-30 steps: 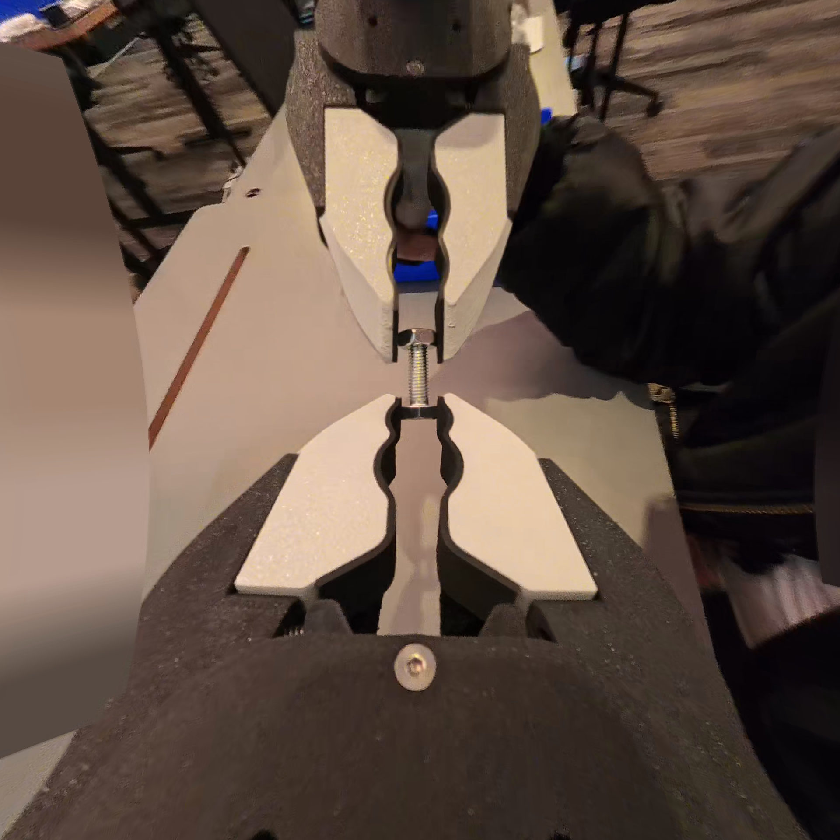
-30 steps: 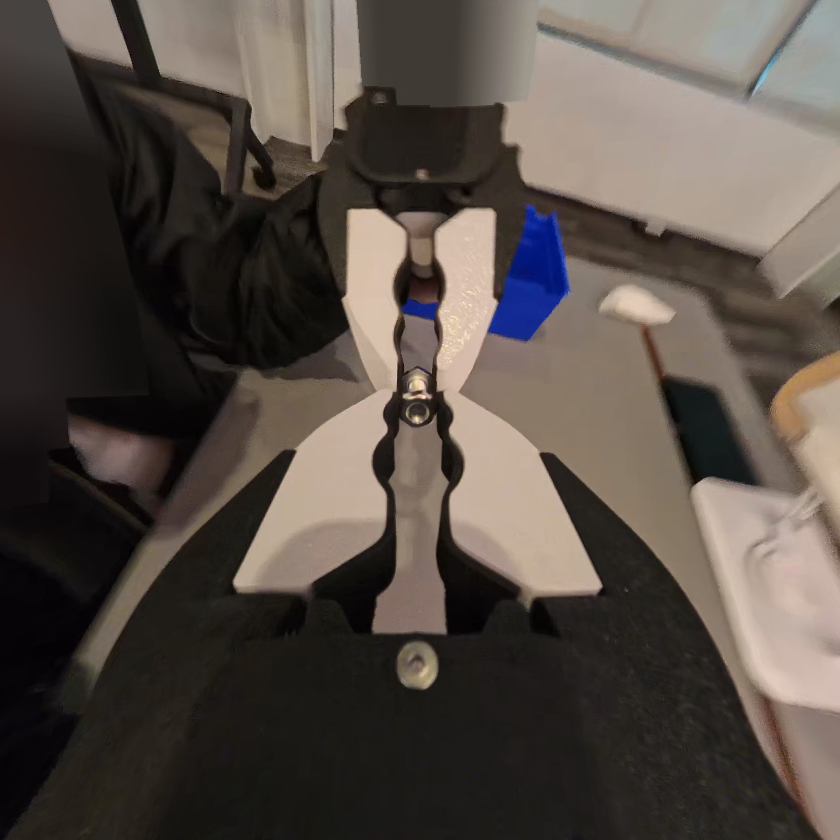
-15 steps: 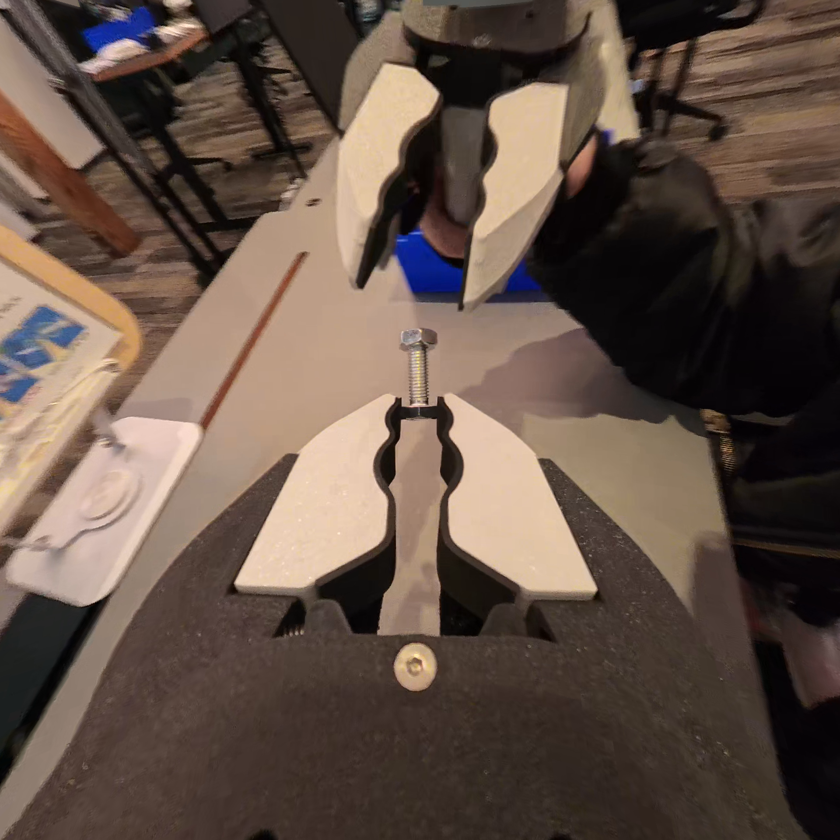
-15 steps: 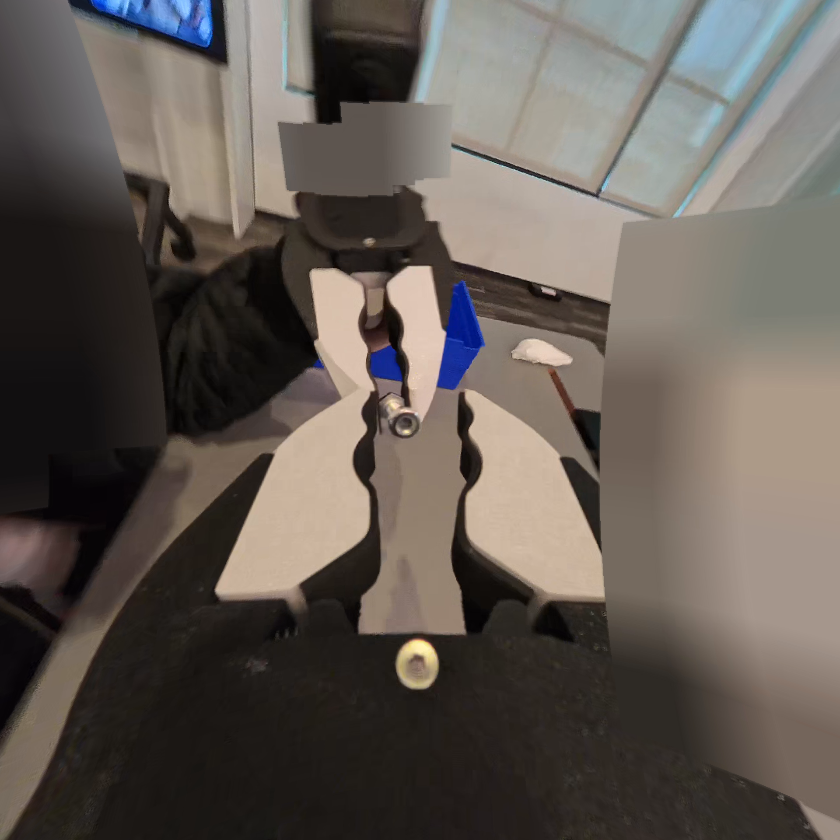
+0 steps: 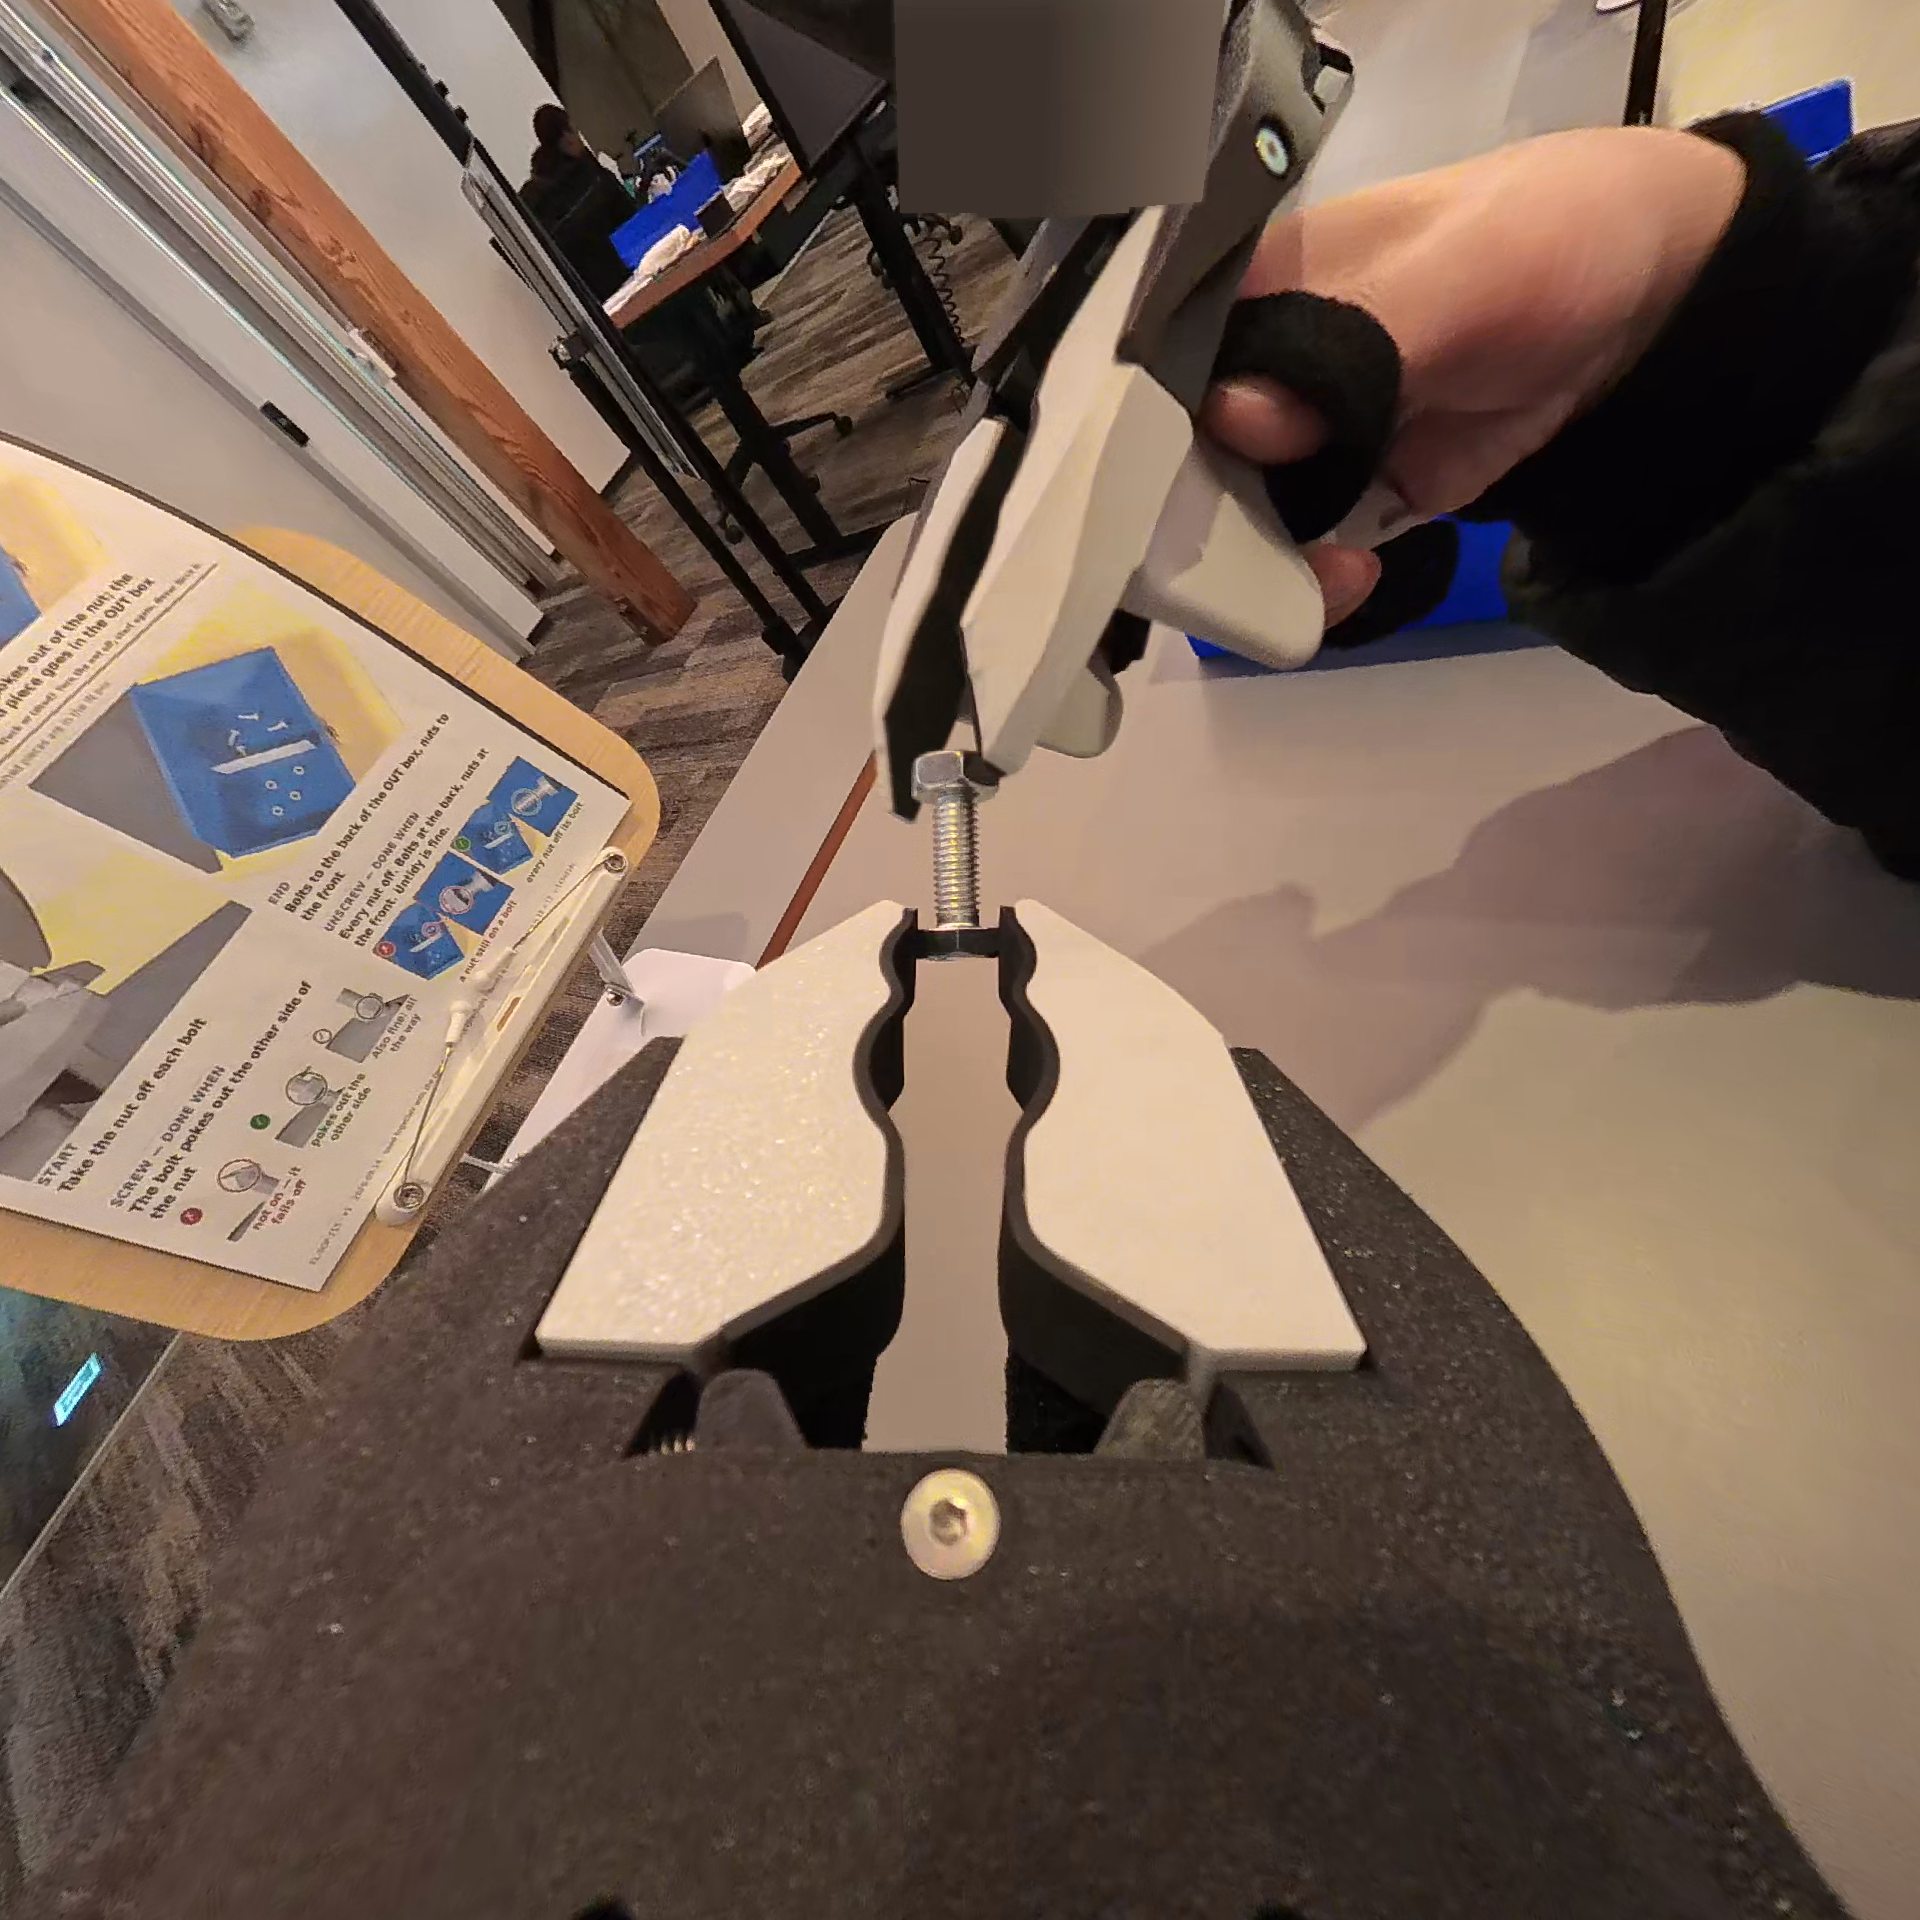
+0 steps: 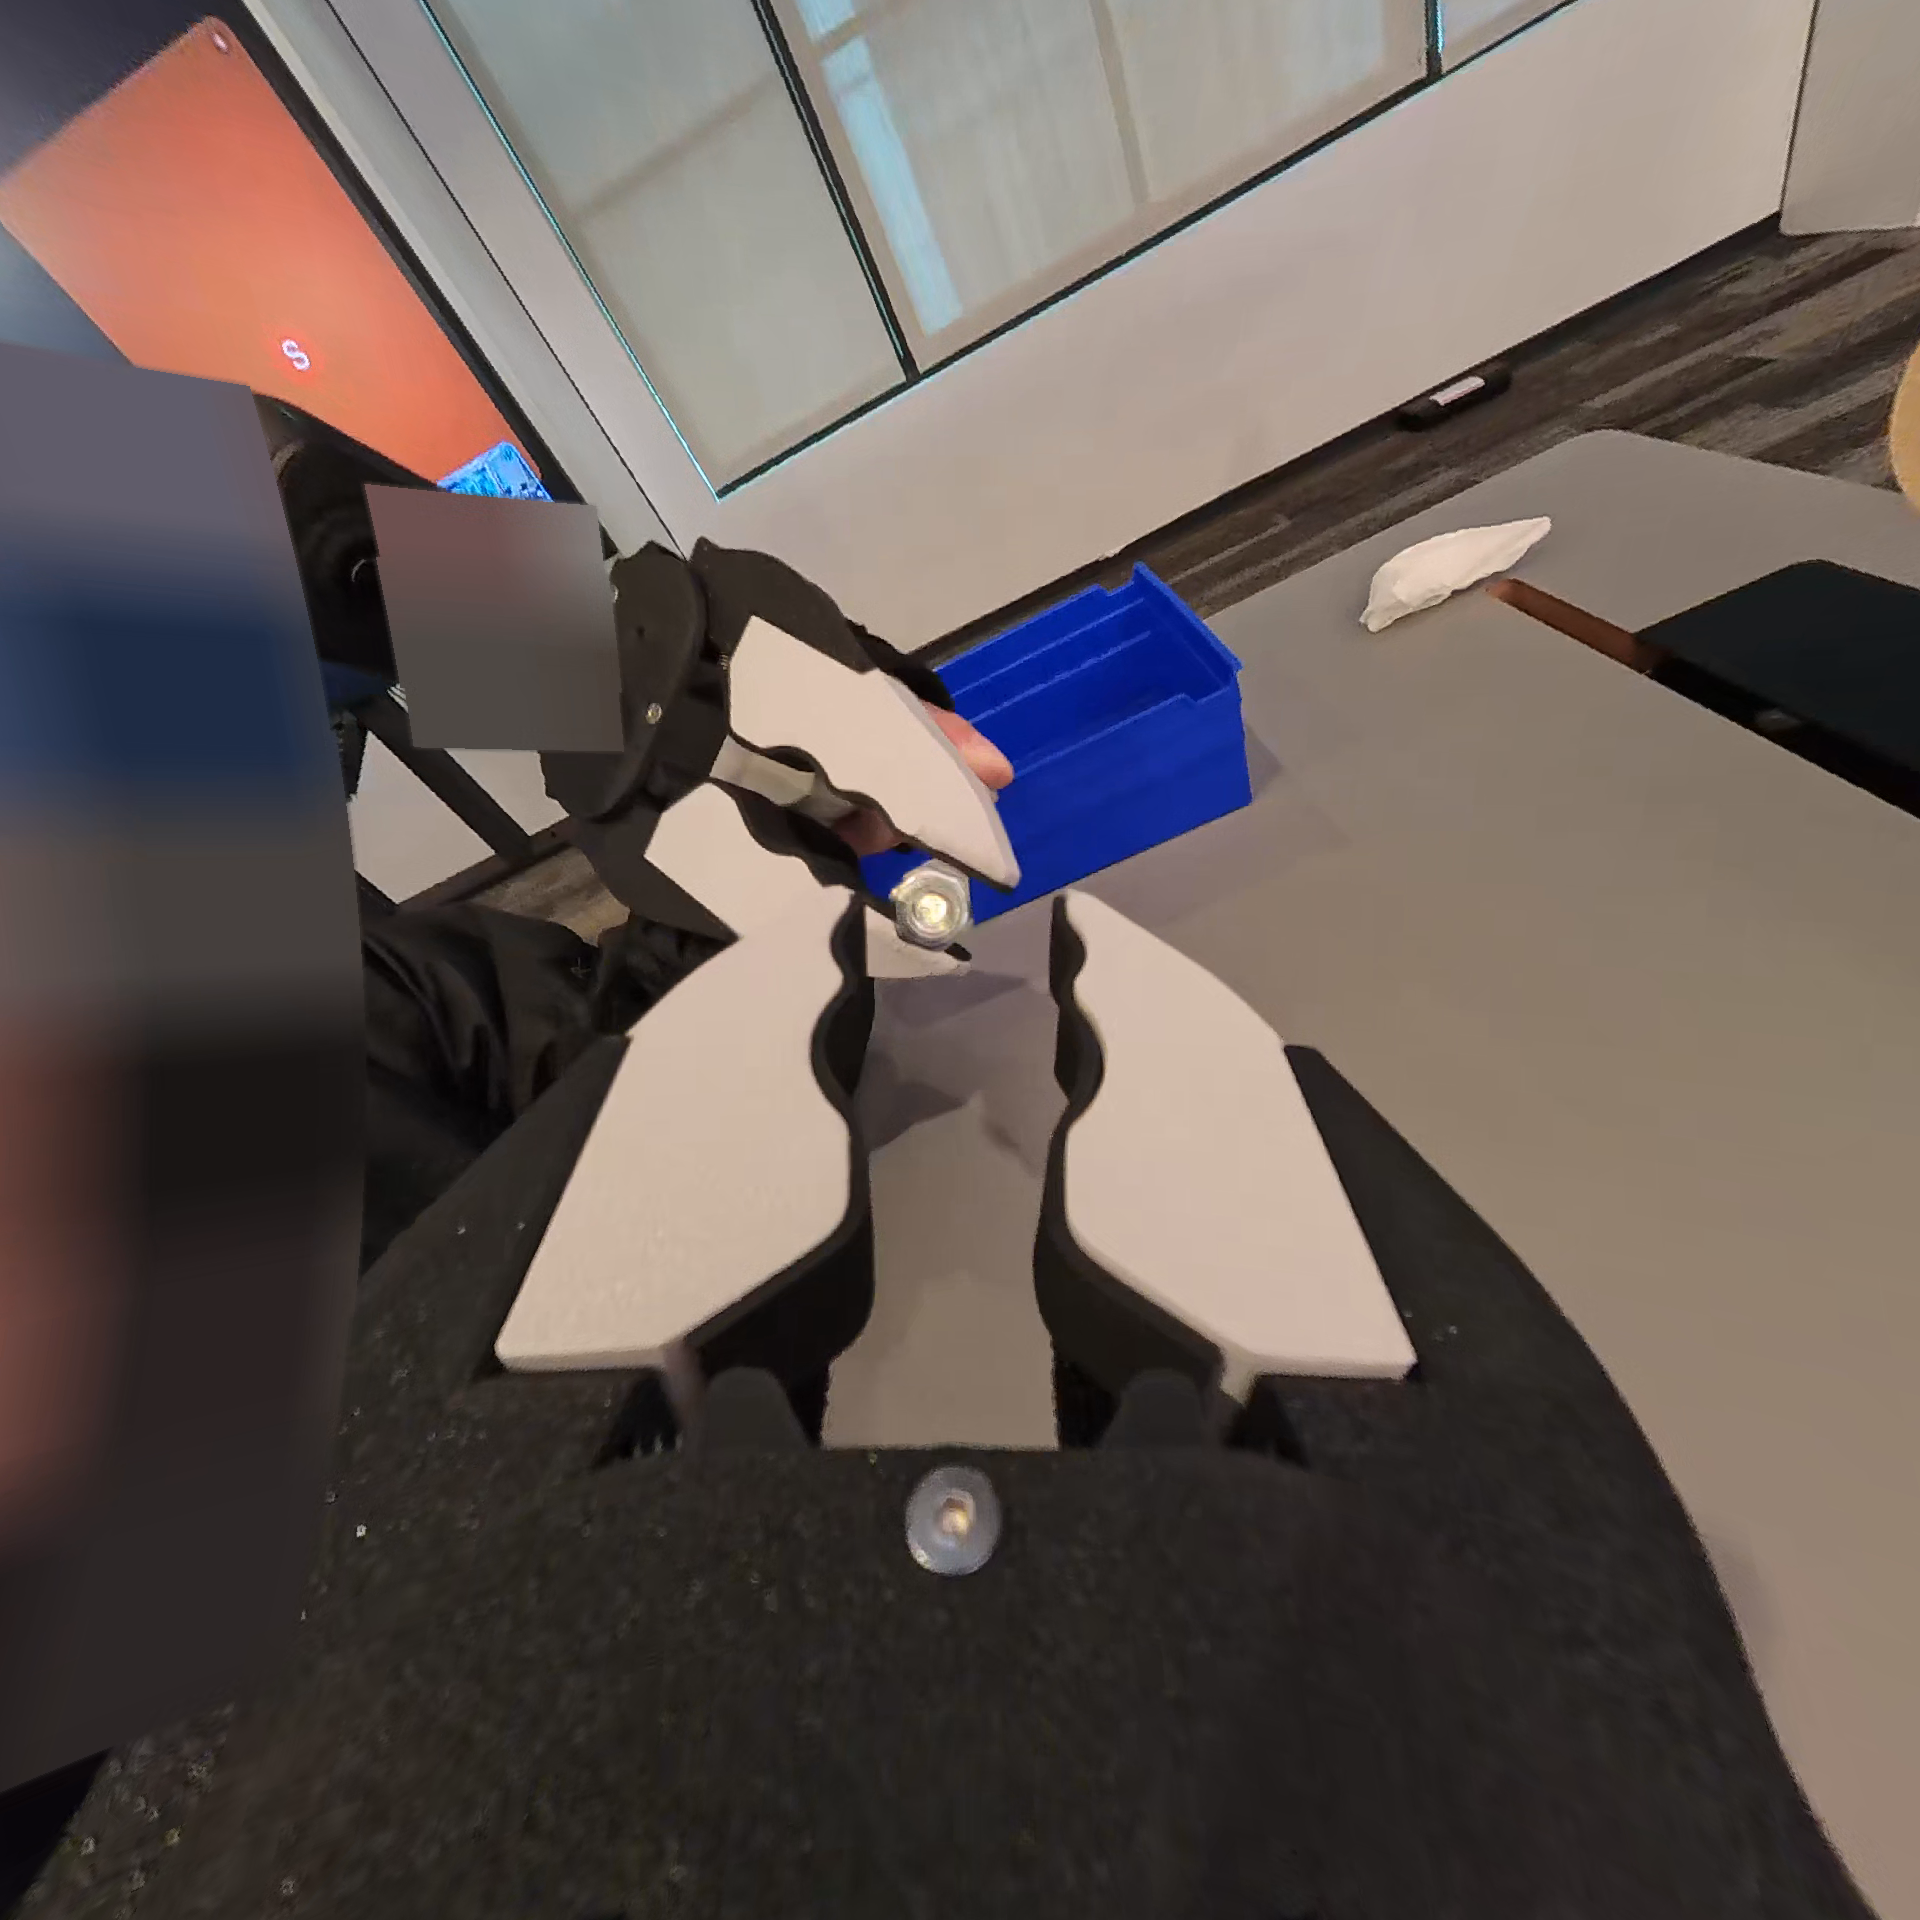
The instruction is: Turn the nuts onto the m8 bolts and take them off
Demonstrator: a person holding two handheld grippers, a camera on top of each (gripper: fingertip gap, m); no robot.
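In the left wrist view my left gripper point(image 5: 959, 920) is shut on a dark nut point(image 5: 961, 942) at its fingertips. A silver M8 bolt point(image 5: 954, 852) stands threaded in the nut, pointing away with its hex head at the far end. My right gripper point(image 5: 945, 774) comes from above, held by a hand point(image 5: 1455, 343), with its fingertips on either side of the bolt head. In the right wrist view the right gripper point(image 6: 956, 925) is wide open. The bolt head point(image 6: 930, 909) shows end-on between its tips, nearer the left finger point(image 6: 847, 935). The left gripper point(image 6: 935, 894) holds the assembly there.
A blue bin point(image 6: 1101, 727) stands on the grey table point(image 5: 1455, 1039) behind the grippers. An instruction board on a stand point(image 5: 260, 935) is at the left table edge. A white cloth point(image 6: 1455, 571) lies farther back, and a dark-sleeved arm point(image 5: 1714, 520) reaches in from the right. My left and right fingertips are right by each other.
My right gripper let go of the bolt head, opened and drew back, then turned and came back around the head, still open. My left gripper stayed shut on the nut.
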